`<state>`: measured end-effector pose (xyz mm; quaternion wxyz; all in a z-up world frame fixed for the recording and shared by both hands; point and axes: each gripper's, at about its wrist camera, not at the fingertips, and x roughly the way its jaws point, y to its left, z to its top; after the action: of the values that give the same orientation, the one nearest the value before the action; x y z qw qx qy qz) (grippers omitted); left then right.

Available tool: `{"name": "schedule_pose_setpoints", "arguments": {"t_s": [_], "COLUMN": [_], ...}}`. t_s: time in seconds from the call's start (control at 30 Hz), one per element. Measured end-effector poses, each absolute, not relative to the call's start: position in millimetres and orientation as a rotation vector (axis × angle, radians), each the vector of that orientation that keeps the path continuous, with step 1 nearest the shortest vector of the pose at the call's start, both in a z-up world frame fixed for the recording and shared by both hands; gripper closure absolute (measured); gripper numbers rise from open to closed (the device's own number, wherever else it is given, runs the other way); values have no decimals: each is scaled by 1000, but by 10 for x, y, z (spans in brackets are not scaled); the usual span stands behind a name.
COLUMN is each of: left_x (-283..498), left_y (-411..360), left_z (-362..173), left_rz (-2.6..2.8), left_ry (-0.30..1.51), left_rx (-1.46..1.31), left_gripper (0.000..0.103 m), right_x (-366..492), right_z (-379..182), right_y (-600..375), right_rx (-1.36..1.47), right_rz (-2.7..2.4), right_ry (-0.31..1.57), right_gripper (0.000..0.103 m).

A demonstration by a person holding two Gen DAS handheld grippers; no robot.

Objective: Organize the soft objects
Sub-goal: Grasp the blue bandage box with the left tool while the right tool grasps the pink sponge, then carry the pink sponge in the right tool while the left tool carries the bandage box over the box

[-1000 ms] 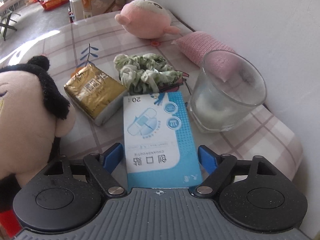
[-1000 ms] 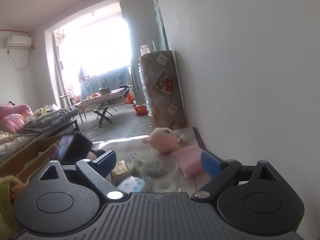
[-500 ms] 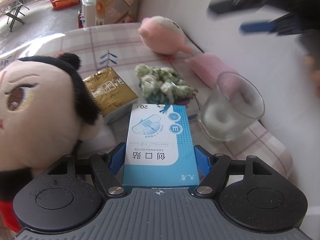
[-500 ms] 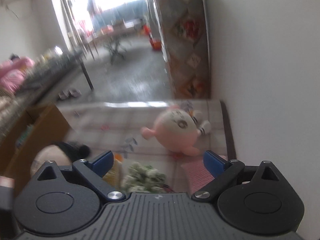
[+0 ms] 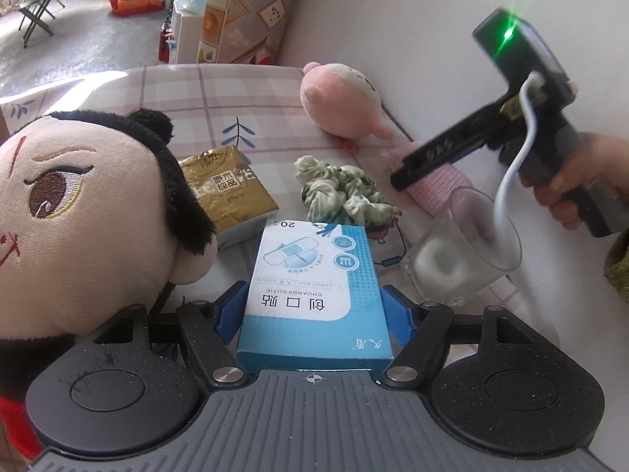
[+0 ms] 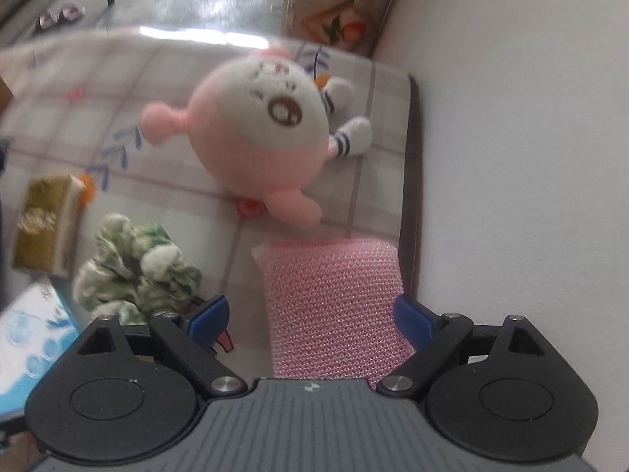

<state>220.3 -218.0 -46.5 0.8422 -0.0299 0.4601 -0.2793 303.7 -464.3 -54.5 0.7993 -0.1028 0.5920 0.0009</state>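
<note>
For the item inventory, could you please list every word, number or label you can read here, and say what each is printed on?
"创口贴": blue and white box in the left gripper, upside down in the left wrist view.
"CHUANGKOUTIE": same box.
"20": same box, far end.
"纯品": gold tissue pack; other characters blurred.
Small print on the box: too small to read.
Right gripper: no readable text nearby.

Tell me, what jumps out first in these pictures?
The big-eyed plush doll fills the left of the left wrist view, beside a blue box gripped in the left gripper. Farther back, a round pink plush lies near the wall, and the right gripper, jaws closing, straddles a pink mesh sponge.
</note>
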Motion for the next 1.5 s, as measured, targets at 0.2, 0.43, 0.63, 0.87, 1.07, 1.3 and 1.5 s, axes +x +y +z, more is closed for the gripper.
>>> {"name": "schedule_pose_setpoints", "arguments": {"t_s": [0.2, 0.43, 0.63, 0.87, 1.07, 1.3, 1.5], "left_x": [2231, 2205, 2195, 2104, 1970, 1678, 1313], "left_y": [-2144, -2108, -2078, -2060, -2021, -1882, -1623], "left_z": [-481, -474, -441, -312, -174, 134, 463], "left_rz": [-595, -604, -614, -636, -644, -671, -680], "left_ry": [968, 963, 947, 885, 846, 764, 685], "left_rx": [-84, -103, -122, -122, -119, -124, -137], "left_gripper": [31, 31, 31, 32, 32, 32, 32], "right_x": [3033, 2951, 2829, 2585, 2307, 1586, 851], "right_z": [-618, -515, -201, 141, 516, 1108, 1573], "right_y": [-4559, -4606, -4653, -4664, -4639, -4420, -4068], "right_rx": [-366, -378, -312, -263, -219, -178, -177], "right_rz": [-21, -40, -65, -81, -71, -17, 71], "right_ry": [1272, 1216, 1124, 998, 865, 664, 488], "right_gripper": [22, 41, 66, 68, 69, 69, 69]}}
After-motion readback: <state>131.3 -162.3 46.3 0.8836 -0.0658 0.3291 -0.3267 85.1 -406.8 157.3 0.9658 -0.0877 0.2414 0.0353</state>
